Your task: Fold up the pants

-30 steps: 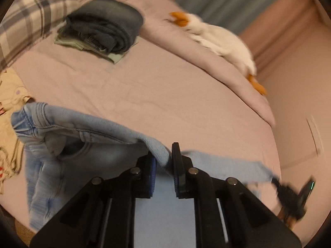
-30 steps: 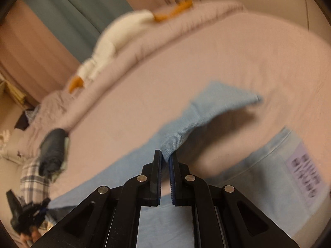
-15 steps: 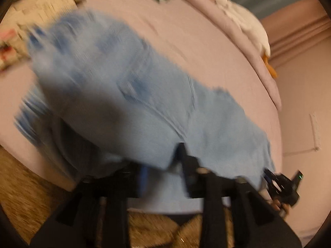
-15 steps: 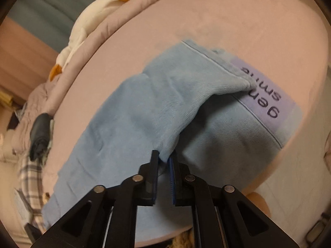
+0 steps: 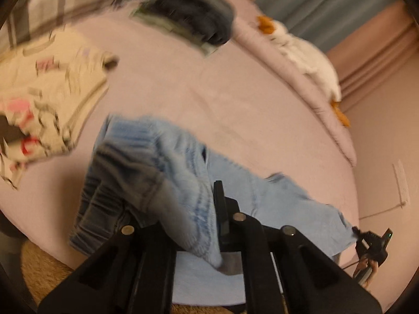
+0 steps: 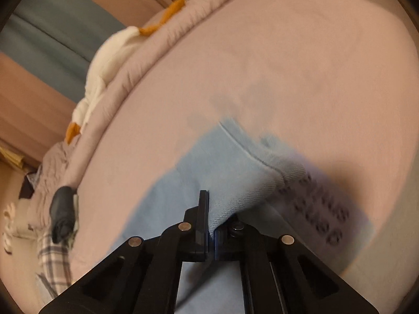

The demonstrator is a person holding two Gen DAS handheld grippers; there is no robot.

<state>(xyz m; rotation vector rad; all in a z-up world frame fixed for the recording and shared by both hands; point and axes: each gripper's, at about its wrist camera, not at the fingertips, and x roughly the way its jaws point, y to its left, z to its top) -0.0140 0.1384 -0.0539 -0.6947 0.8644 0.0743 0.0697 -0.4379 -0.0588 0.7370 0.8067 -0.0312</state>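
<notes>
Light blue jeans point(image 5: 275, 201) lie stretched across the pink bed. My left gripper point(image 5: 207, 209) is shut on the ribbed waistband, which bunches over its left finger and hides it. My right gripper point(image 6: 210, 209) is shut on the hem end of a leg point(image 6: 235, 172), with a lilac label with dark print point(image 6: 319, 206) beside it. The right gripper also shows small in the left wrist view point(image 5: 371, 246), at the jeans' far end.
A dark folded stack of clothes point(image 5: 193, 23) sits at the back of the bed. A cream printed garment point(image 5: 44, 99) lies at the left. A white plush duck point(image 5: 306, 52) rests on the rolled pink duvet point(image 6: 167, 34). Brown carpet point(image 5: 44, 269) shows below the bed edge.
Both grippers have swung the jeans up and back down onto the bed. The waistband now bunches near the left gripper. The hem end has dropped lower toward the mattress.
</notes>
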